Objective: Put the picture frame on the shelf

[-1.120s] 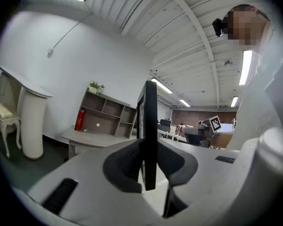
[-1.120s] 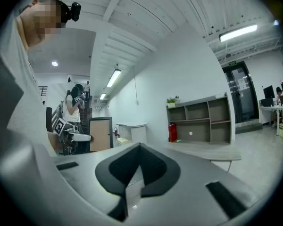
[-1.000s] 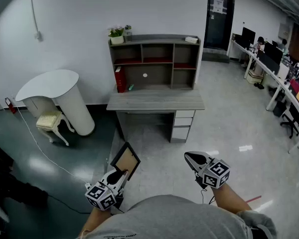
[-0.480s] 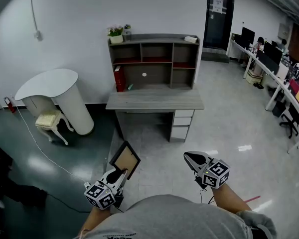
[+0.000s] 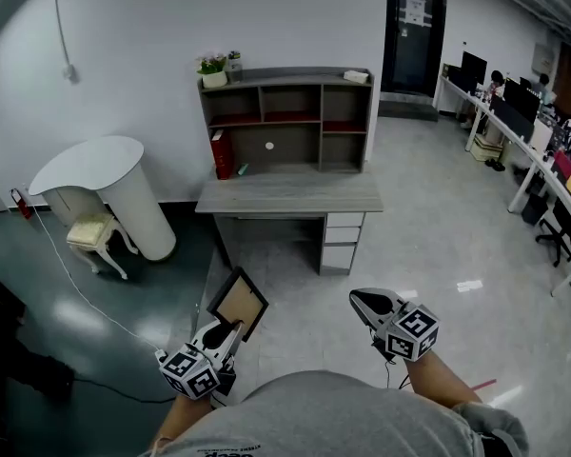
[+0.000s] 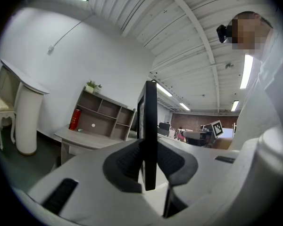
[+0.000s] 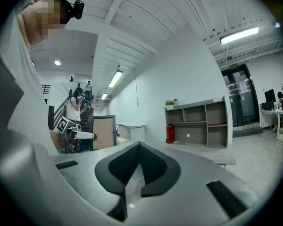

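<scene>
Holding the picture frame edge-on in my left claw, with the jaws narrowed to a slim gap and pressing its black rim from both sides, I stand well short of the shelf. The shelf sits on the far grey desk against the wall. My right claw is closed with nothing in it. To do this well, I judge I should keep the frame upright and approach squarely. I should choose a free compartment away from the red object at the left, then set the bottom edge down before loosening my grip.
</scene>
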`<action>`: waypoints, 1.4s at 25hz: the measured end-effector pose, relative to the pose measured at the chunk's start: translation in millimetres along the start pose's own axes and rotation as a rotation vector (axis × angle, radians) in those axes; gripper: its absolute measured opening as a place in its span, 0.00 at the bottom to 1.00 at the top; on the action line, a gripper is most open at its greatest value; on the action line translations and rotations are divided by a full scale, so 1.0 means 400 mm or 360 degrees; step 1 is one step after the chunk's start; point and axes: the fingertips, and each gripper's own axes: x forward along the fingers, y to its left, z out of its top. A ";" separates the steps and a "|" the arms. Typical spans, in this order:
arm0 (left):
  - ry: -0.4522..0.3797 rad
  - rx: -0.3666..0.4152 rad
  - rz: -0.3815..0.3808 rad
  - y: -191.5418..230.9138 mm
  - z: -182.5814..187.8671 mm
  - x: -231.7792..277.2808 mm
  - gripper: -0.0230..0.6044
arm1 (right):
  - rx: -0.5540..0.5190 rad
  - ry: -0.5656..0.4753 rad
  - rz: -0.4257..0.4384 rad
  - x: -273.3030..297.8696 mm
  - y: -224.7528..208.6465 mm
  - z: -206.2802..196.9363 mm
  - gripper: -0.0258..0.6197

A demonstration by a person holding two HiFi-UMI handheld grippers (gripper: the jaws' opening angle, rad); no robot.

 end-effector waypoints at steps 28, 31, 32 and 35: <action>-0.0002 -0.0081 -0.0106 0.150 -0.011 0.276 0.18 | 0.0029 0.0085 -0.0016 0.153 -0.241 -0.050 0.07; 0.0020 -0.0080 -0.0158 0.265 0.021 0.314 0.18 | 0.0035 0.0080 -0.0050 0.268 -0.265 -0.029 0.07; 0.0030 -0.0087 -0.0181 0.302 0.033 0.328 0.18 | 0.0040 0.0076 -0.0062 0.305 -0.272 -0.021 0.07; 0.0061 -0.0080 -0.0249 0.406 0.073 0.368 0.18 | 0.0062 0.0064 -0.0103 0.419 -0.299 0.006 0.07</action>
